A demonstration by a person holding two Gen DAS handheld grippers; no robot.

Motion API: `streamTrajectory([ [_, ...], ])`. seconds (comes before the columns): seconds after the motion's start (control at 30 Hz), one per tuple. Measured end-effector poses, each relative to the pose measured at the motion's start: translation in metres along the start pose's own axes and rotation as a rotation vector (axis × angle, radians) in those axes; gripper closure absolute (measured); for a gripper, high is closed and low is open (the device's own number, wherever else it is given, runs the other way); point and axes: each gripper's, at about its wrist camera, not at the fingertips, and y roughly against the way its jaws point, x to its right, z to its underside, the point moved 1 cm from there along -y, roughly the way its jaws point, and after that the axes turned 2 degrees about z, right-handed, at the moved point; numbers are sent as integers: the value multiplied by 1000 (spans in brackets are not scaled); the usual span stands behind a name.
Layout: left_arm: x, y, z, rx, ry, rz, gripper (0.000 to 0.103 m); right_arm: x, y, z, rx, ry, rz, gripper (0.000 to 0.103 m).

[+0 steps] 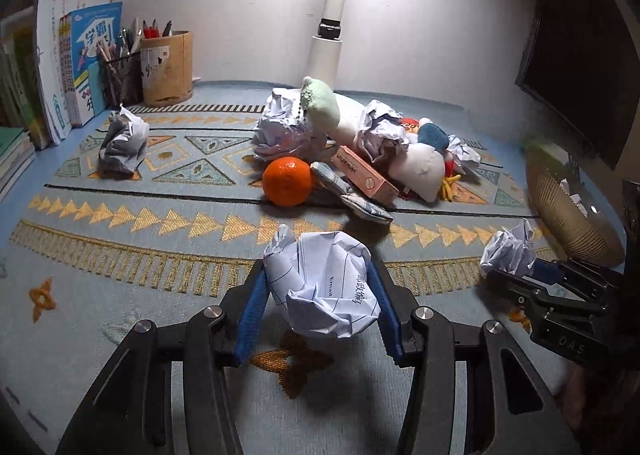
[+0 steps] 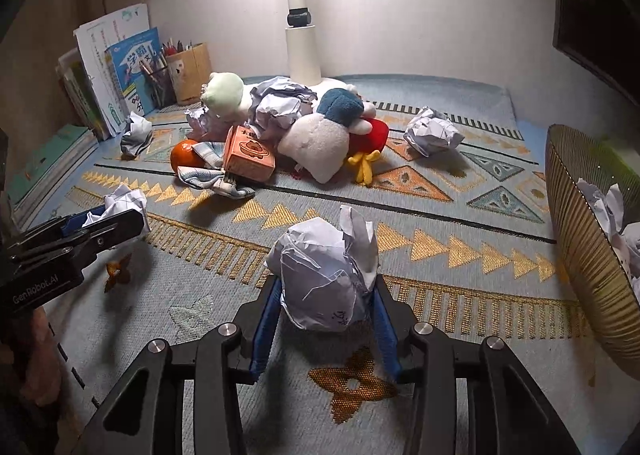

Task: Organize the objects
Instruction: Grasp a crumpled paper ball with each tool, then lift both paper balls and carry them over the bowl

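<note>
Left gripper point(image 1: 320, 287): ribbed blue pads clamp a crumpled lined paper ball point(image 1: 324, 283) above the woven mat point(image 1: 120, 255). Right gripper point(image 2: 326, 295): jaws closed on a second wrinkled ball point(image 2: 324, 275), near the mat's right edge, beside the ribbed round basket point(image 2: 580, 255) containing more crumpled paper. At mat centre: a smooth orange point(image 1: 287, 182), a rectangular carton point(image 1: 366, 175), soft plush toys point(image 2: 320, 143) and loose balls.

two low wrist views facing the lamp point(image 1: 331, 31), sharing the toy pile point(image 2: 320, 143)
</note>
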Motion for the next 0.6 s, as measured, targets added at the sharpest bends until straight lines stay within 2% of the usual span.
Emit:
streamTrajectory([
  [0.03, -4, -1, 0, -5, 21, 0, 56, -1, -2, 0, -12, 1, -2, 61],
  [0.13, -12, -1, 3, -11, 64, 19, 56, -2, -8, 0, -48, 5, -8, 49],
  [0.23, -8, 2, 5, -3, 47, 18, 56, -3, -4, 0, -31, 8, -5, 40],
  [0.6, 21, 3, 12, -7, -120, -40, 55, -3, -6, -2, -30, -1, -12, 39],
])
